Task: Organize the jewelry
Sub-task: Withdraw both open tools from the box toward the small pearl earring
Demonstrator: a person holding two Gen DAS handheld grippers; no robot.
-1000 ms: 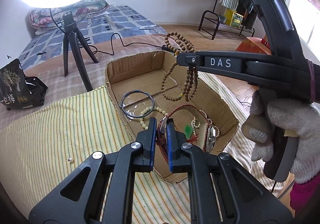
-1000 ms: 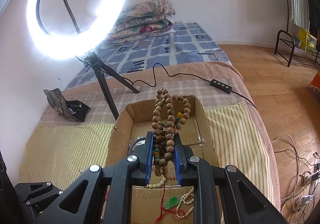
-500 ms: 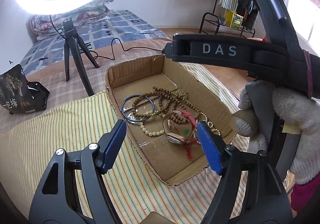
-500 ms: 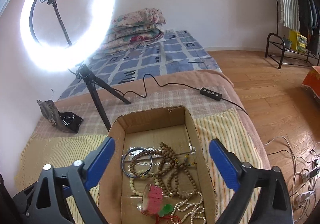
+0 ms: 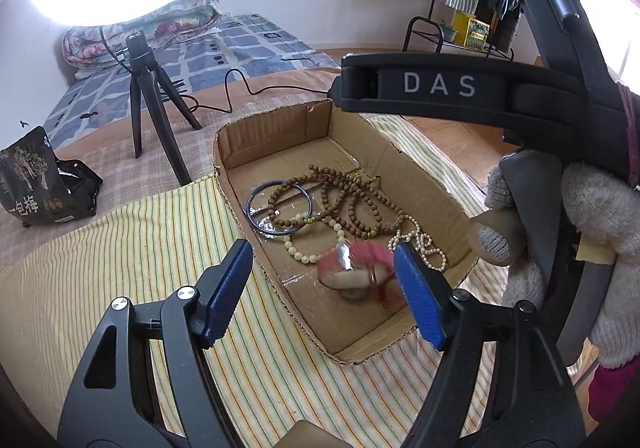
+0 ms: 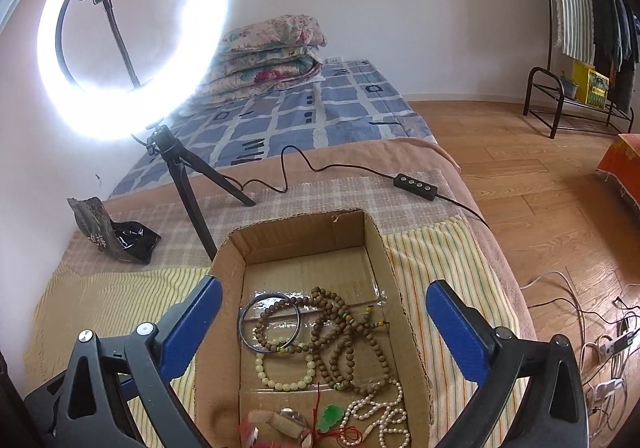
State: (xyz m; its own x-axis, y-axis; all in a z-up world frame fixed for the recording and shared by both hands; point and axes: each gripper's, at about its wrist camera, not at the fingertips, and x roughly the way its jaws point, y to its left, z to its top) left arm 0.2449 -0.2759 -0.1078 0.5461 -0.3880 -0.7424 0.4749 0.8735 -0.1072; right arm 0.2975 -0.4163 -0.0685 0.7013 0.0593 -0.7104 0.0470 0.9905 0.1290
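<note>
A shallow cardboard box [image 5: 424, 184] [image 6: 228, 260] lies on the striped cloth and holds the jewelry. Inside lie long strands of brown wooden beads [image 5: 352, 200] [image 6: 340, 332], a dark bangle [image 5: 256, 204] [image 6: 244, 316], a cream bead bracelet [image 5: 304, 254] [image 6: 280, 380], a pearl strand [image 5: 424, 244] [image 6: 384, 416], a green pendant [image 6: 332, 414] and a red-strapped watch [image 5: 352, 268] [image 6: 280, 424], which looks blurred. My left gripper [image 5: 322, 284] hangs open above the box's near end, over the watch. My right gripper [image 6: 324, 328] stands wide open above the beads, nothing between its fingers.
A ring light on a black tripod [image 5: 148, 96] [image 6: 180, 176] stands behind the box, its cable and switch [image 6: 416, 182] trailing right. A black snack bag [image 5: 36, 184] [image 6: 116, 236] lies at the left. A gloved hand [image 5: 580, 248] holds the right gripper's handle. The bed edge drops to wooden floor on the right.
Both grippers went from shut to open. The brown beads dropped from the right gripper into the box, and the red-strapped watch fell from the left gripper onto the box floor.
</note>
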